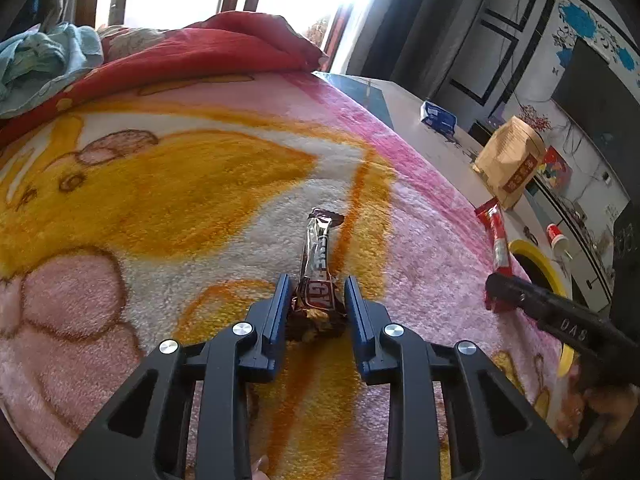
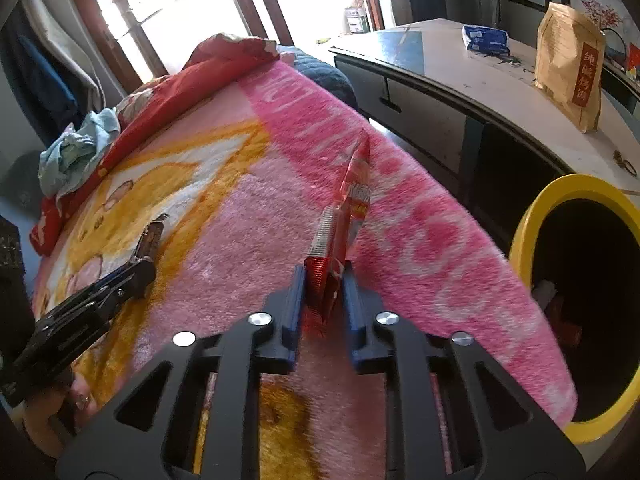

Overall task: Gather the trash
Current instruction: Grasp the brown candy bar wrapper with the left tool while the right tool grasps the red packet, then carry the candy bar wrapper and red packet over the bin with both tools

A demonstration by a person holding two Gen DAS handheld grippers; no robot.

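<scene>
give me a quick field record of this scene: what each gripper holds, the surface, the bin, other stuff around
left gripper: jaws closed on the near end of a silver-and-brown foil snack bar wrapper
right gripper: jaws closed on a red plastic snack packet, standing upright
surface: pink and yellow plush blanket on a bed
bin: yellow-rimmed round trash bin beside the bed, some items inside
nearby: white low table with a tan paper bag and a blue packet
</scene>
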